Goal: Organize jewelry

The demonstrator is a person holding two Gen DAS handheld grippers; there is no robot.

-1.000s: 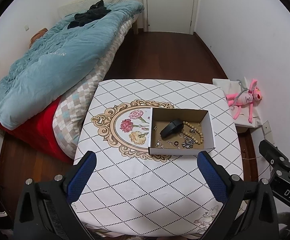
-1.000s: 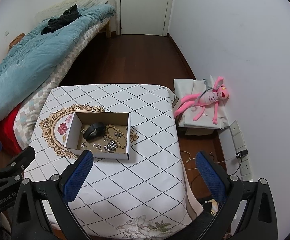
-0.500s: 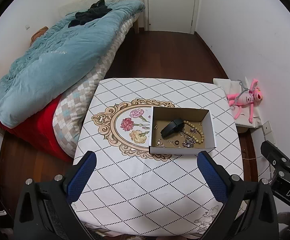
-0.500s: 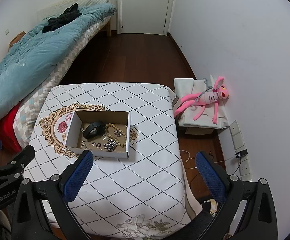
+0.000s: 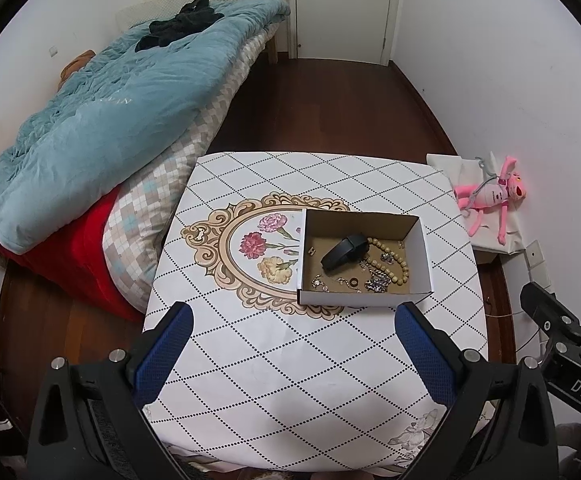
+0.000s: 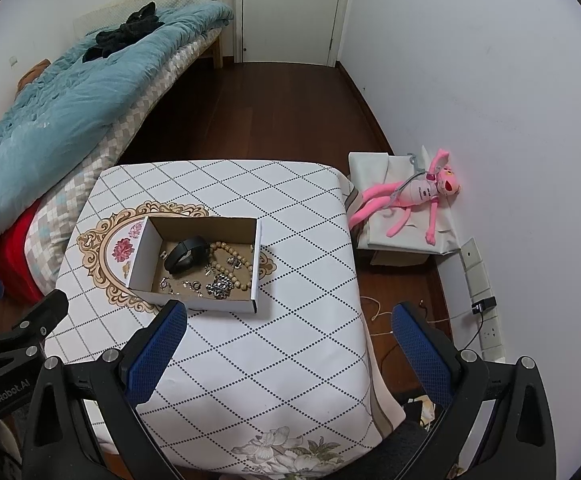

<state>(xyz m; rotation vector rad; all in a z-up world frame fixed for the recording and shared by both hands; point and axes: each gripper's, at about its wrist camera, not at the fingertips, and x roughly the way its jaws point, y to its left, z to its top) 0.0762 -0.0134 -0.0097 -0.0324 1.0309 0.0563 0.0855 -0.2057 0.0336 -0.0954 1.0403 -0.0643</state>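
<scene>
A: Where is the jewelry?

B: It lies inside the open cardboard box (image 5: 364, 264) that stands on the table (image 5: 290, 360), on the right part of the flower medallion of the cloth. In the box there is a black band (image 5: 344, 251), which is the biggest piece, and a string of beige beads (image 5: 394, 262) just beside it on the right. Some small silver pieces (image 5: 376, 285) lie near the front wall of the box.

A: And the two claws?

B: The left gripper (image 5: 290, 354) hangs above the near part of the table, with its blue fingers (image 5: 162, 354) spread wide and nothing between them. The right gripper (image 6: 286, 354) is also spread wide and empty; it is above the near right part of the table, and its left finger (image 6: 156, 350) is seen just in front of the box. No claw touches the box.

A: What is around the table?

B: On the left there is a bed with a light blue duvet (image 5: 102, 128). On the right, near the wall, a pink plush toy (image 6: 414, 196) lies on a white bag (image 6: 370, 184). A white door (image 5: 342, 4) is at the far end of the room
</scene>
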